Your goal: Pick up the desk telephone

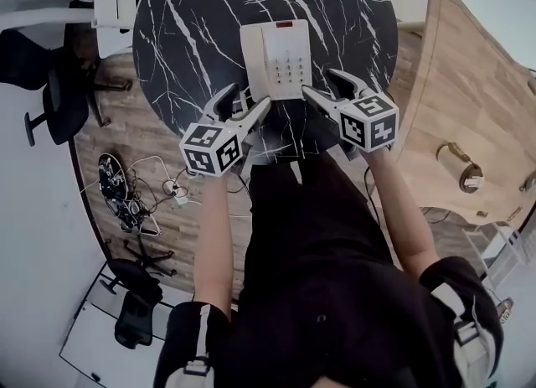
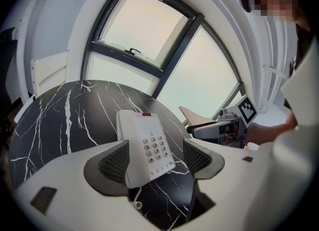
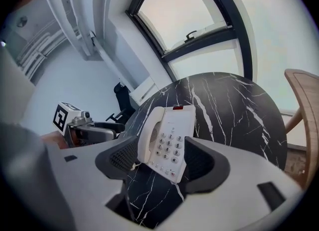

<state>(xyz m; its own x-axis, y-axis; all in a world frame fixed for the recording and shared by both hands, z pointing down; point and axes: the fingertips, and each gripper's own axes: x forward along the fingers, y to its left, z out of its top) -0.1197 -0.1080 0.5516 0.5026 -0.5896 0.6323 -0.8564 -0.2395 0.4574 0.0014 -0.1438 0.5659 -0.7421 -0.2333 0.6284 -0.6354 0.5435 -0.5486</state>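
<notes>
Head view: left gripper (image 1: 249, 99) and right gripper (image 1: 322, 82) both have jaws wide apart — gripping nothing — the desk telephone (image 1: 275, 58) lies just ahead of them on the table (image 1: 184, 34).

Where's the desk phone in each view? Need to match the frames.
Head view: telephone at upper centre, on the black marble table.
Left gripper view: telephone just below centre, keypad towards the camera.
Right gripper view: telephone just below centre, handset on its left side in the picture.
Shared landmark: the red strip at the telephone's far edge, visible in all three views.
</notes>
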